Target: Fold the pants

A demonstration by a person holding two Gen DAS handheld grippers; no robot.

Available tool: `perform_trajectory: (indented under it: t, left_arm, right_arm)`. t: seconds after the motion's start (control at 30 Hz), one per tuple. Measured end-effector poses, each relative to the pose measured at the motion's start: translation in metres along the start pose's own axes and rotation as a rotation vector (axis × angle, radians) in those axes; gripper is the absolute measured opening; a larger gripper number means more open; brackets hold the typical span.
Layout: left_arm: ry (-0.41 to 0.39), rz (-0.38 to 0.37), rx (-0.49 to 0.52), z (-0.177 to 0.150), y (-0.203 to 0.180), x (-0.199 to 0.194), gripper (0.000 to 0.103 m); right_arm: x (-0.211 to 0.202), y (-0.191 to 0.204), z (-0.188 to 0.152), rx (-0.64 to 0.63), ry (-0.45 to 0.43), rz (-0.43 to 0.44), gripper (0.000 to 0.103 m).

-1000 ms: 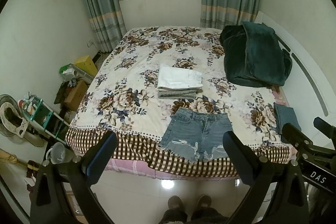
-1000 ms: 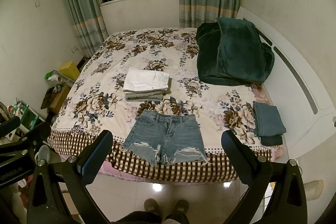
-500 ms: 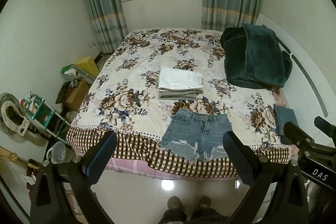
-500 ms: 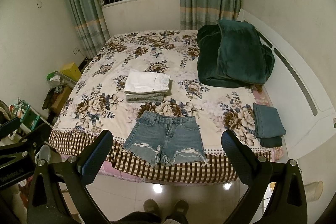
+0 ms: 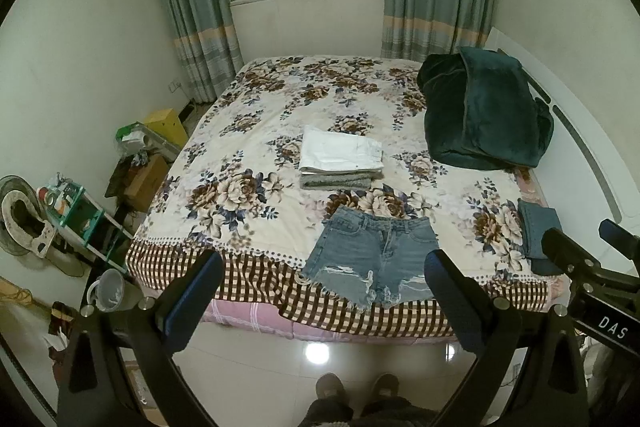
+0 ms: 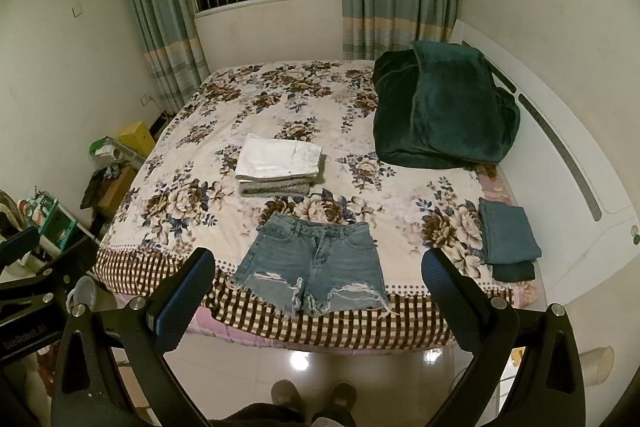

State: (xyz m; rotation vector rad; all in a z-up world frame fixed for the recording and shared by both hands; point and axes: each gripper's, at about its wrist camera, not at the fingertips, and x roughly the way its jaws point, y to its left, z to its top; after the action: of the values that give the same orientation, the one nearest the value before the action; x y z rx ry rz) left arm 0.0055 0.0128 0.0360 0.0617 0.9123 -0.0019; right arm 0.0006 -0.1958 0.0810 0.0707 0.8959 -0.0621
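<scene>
Both grippers are spread wide and holding nothing: left gripper (image 5: 322, 291) and right gripper (image 6: 318, 287) hang over the floor, short of the bed (image 6: 192, 211). The denim shorts (image 6: 314, 269) lie flat, waistband away from me, frayed hems right at the bed's near edge over the checkered border. Behind them sits a folded stack (image 6: 278, 165), and a teal folded pile (image 6: 508, 239) is off to the shorts' right. Looks like the approach step, nothing grabbed yet. Next I'd guess each gripper needs to drop in and pinch one side of the shorts to fold them leg over leg.
</scene>
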Motion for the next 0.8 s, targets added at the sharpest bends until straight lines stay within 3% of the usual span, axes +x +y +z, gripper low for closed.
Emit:
perform_trajectory:
  t: [0.23,0.43,0.63,0.8]
  left_arm:
    - [0.011,-0.001,-0.005,-0.003,-0.002,0.002,0.103]
    - [0.016,0.016,-0.002,-0.006,0.007,0.032,0.103]
    - [0.029,0.056,-0.005,-0.007,0.010,0.098,0.103]
    - [0.080,0.091,-0.016,-0.015,-0.012,0.162,0.103]
  right_arm:
    - [0.005,-0.004,-0.011,0.016,0.012,0.009,0.103]
    - [0.038,-0.004,-0.016,0.062,0.043,0.006,0.103]
    - [0.117,-0.014,-0.013,0.075,0.129,-0.015,0.103]
    - [0.205,-0.039,-0.012,0.073,0.235,0.004,0.103]
